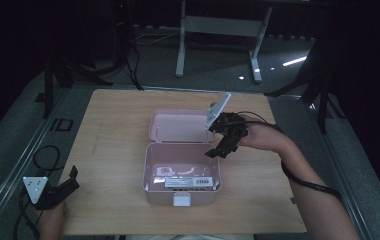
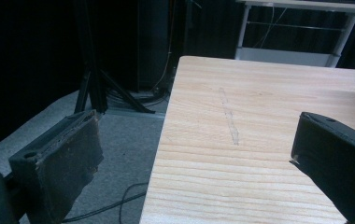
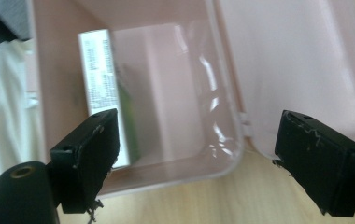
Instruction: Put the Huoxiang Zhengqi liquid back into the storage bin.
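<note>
Nearest the person, the left gripper (image 1: pixel 64 186) rests at the table's (image 1: pixel 118 130) near-left corner, its jaws spread wide with nothing between them; in the left gripper view they frame bare wood and the table's left edge.

Just beyond, in the middle of the table, sits the pink box (image 1: pixel 181 175), open, its lid (image 1: pixel 180 126) laid flat behind it on the hinge. Inside, against the near wall, lies a small carton (image 1: pixel 189 183) with a printed label; the right gripper view shows it lying along one wall (image 3: pixel 102 88). A pale shape beside it may be a cable or glare, too dim to tell.

The right gripper (image 1: pixel 223 145) hovers over the box's far-right corner, jaws spread and empty.

The box looks like thin, stiff, glossy plastic: light, likely to slide when nudged, and slippery under the pads. The carton seems light and crushable, best pinched across its narrow sides. The lid is best taken by its free far edge.

There is open wood on both sides of the box; the near edge is close to the white latch (image 1: pixel 181 200).
</note>
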Motion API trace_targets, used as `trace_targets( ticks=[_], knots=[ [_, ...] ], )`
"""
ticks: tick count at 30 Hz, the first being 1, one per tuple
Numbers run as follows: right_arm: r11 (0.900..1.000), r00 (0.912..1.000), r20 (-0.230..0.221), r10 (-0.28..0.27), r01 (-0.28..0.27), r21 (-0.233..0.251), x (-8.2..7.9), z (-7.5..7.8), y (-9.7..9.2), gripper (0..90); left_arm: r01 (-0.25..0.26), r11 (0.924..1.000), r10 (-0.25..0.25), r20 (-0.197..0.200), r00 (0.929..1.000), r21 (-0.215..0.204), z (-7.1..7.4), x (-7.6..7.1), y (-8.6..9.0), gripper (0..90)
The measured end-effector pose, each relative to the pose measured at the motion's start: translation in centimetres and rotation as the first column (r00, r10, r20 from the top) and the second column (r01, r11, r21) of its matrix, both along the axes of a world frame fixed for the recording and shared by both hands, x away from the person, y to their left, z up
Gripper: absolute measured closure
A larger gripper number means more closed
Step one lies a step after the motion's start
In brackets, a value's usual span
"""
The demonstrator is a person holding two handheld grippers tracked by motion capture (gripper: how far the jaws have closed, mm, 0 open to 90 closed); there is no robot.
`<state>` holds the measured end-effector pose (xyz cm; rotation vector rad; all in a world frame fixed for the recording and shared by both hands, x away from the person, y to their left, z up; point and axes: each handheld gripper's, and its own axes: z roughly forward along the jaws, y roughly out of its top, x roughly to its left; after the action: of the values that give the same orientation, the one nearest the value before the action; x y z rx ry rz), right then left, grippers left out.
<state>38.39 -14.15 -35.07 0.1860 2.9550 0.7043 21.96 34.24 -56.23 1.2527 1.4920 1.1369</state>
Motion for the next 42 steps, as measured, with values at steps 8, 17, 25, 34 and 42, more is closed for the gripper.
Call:
trace_targets(
  ticks=[8, 17, 25, 34, 42],
  knots=[
    [0.9921, 0.9947, 0.041, -0.095, 0.091, 0.086, 1.1, -1.6, -3.5, 13.1, 0.000, 1.0000, 0.000, 0.000, 1.0000, 0.001, 0.0, 0.0, 0.0, 2.1],
    [0.9608, 0.9729, 0.035, -0.229, 0.220, 0.169, 2.3, -4.4, -7.2, 13.1, 0.000, 1.0000, 0.000, -0.001, 1.0000, 0.005, 0.0, 0.0, 0.0, 2.1],
    [0.9259, 0.9445, -0.008, -0.329, 0.324, 0.195, 3.3, -8.9, -9.7, 13.3, 0.000, 1.0000, 0.000, 0.000, 1.0000, 0.004, 0.0, 0.0, 0.0, 2.1],
    [0.8498, 0.8886, -0.022, -0.458, 0.445, 0.282, 3.5, -14.4, -12.2, 13.2, -0.002, 1.0000, 0.002, -0.001, 1.0000, 0.005, 0.0, 0.0, 0.0, 2.1],
    [0.7865, 0.8352, -0.015, -0.550, 0.523, 0.328, 3.1, -17.7, -13.7, 11.3, -0.003, 1.0000, 0.003, 0.001, 1.0000, 0.003, 0.0, 0.0, 0.0, 2.1]
  ],
)
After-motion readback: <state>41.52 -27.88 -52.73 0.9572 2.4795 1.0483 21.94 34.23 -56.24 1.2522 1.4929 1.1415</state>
